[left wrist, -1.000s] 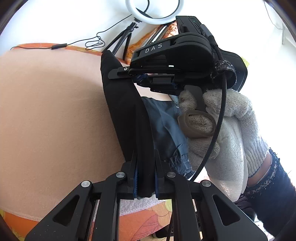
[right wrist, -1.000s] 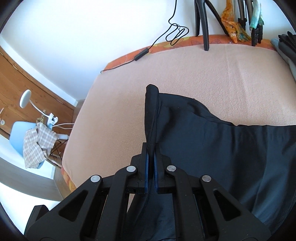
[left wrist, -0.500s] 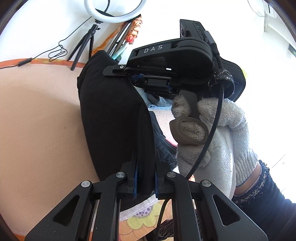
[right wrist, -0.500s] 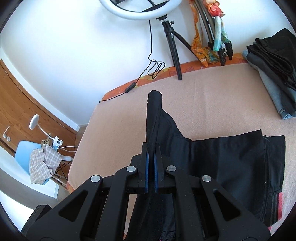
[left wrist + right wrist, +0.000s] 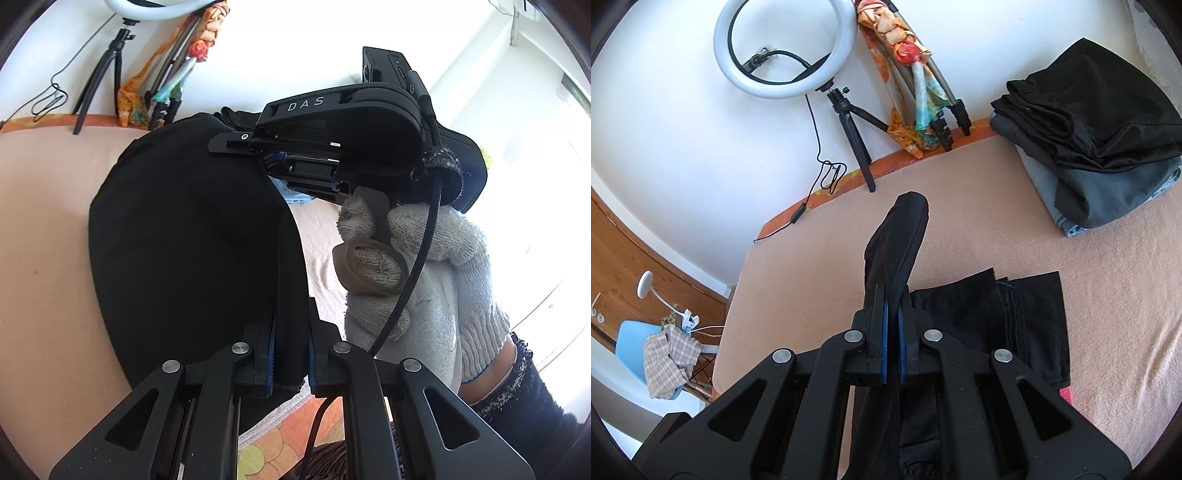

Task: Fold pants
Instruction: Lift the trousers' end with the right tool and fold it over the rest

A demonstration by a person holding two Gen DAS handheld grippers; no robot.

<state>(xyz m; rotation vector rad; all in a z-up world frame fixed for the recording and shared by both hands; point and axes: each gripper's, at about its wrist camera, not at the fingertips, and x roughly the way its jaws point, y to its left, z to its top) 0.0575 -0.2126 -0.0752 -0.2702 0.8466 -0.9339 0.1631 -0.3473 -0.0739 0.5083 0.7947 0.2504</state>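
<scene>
I count one pair of black pants (image 5: pixel 1008 314) in work, two grippers, one pile (image 5: pixel 1093 144) of folded clothes, one ring light (image 5: pixel 786 48) and one bundle of tripod legs (image 5: pixel 945 110) wrapped in cloth. My left gripper (image 5: pixel 290 354) is pressed together on a thick fold of the pants, which bulges up in front of it over the bed (image 5: pixel 44 258). My right gripper (image 5: pixel 893 332) is pinching another fold of the same pants, the cloth standing up past its tips, while the rest lies flat on the bed beneath and to the right. From the left wrist I see the right gripper beside mine, held in a white-gloved hand (image 5: pixel 424 280). The pile sits at the far right of the bed.
</scene>
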